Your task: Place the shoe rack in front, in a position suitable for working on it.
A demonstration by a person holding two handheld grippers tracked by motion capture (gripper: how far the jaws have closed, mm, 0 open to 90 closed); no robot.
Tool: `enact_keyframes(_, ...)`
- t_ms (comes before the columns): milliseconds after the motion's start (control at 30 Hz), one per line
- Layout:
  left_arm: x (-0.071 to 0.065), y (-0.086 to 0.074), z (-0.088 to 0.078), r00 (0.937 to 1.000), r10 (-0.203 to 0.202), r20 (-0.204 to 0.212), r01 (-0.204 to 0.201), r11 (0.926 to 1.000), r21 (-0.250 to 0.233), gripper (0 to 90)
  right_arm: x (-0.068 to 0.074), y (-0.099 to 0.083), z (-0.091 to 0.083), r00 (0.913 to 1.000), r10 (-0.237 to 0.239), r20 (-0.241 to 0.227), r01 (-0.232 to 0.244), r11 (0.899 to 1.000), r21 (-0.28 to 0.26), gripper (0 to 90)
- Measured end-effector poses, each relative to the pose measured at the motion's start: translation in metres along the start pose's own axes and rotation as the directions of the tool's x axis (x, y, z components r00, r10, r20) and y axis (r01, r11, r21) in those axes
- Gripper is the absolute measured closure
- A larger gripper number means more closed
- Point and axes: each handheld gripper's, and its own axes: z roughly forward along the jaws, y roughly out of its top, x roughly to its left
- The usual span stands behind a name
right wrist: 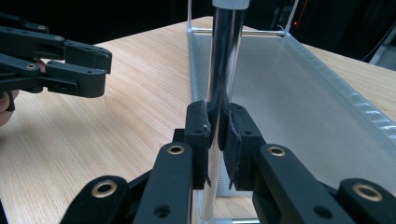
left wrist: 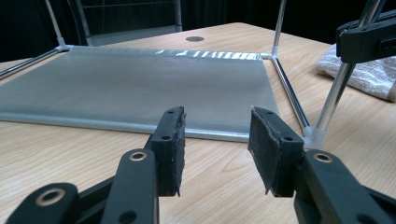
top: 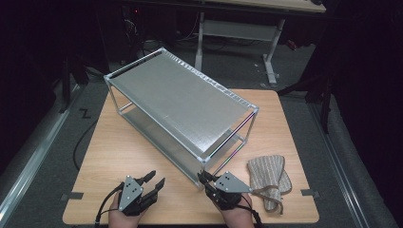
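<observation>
Shelf rack [top: 183,102], a two-tier metal frame with grey mesh panels, stands slantwise across the middle of the wooden desk [top: 109,156], its long side running from the far left toward the near right. At the left near edge of the desk the left claw [top: 156,182] hovers just above the wood, apart from the rack, pointing toward the lower tier. In the left gripper view its jaws stand about half open with bare desk between the pads [left wrist: 173,140] and nothing held; the lower mesh panel [left wrist: 135,88] lies a little way ahead of them. Further right, the right claw [top: 205,179] sits at the rack's nearest corner. In the right gripper view its jaws are clamped on the upright corner post [right wrist: 224,70], the shiny tube passing straight up between the two pads [right wrist: 198,135], which press on it from both sides near its foot. The left claw shows at the upper left of that view. At the far right, a striped beige cloth [top: 268,175] lies crumpled on the desk just beside the right claw, apart from the rack.
</observation>
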Motion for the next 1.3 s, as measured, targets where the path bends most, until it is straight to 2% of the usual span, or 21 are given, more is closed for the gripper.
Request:
enact_keyframes(200, -0.002, 0.002, 0.006, 0.9998, 0.007, 0.019, -0.007, 1.0000, 0.002, 55.9, -0.003, -0.002, -0.007, 0.9998, -0.007, 0.018, 0.007, 1.000, 0.005, 80.2)
enact_keyframes(400, -0.004, 0.004, 0.013, 0.9992, 0.008, 0.039, -0.008, 1.0000, -0.002, 55.9, -0.010, -0.006, -0.016, 0.9989, 0.007, 0.047, -0.007, 1.000, 0.007, 80.2)
enact_keyframes(667, 0.001, 0.008, 0.017, 0.9993, -0.009, 0.036, 0.009, 0.9999, -0.008, 56.0, -0.023, -0.011, -0.028, 0.9942, 0.033, 0.103, -0.034, 0.999, 0.012, 80.3)
enact_keyframes(933, 0.016, 0.015, 0.020, 0.9989, -0.046, 0.009, 0.047, 0.9986, -0.027, 56.3, -0.033, -0.017, -0.041, 0.9879, 0.050, 0.146, -0.052, 0.999, 0.011, 80.4)
enact_keyframes(1133, 0.022, 0.019, 0.025, 0.9989, -0.046, 0.001, 0.046, 0.9988, -0.018, 56.4, -0.040, -0.022, -0.052, 0.9803, 0.068, 0.186, -0.071, 0.997, 0.008, 80.2)
enact_keyframes(1300, 0.022, 0.022, 0.032, 0.9994, -0.035, 0.007, 0.035, 0.9994, -0.008, 56.5, -0.045, -0.027, -0.061, 0.9719, 0.086, 0.219, -0.089, 0.996, 0.004, 80.2)
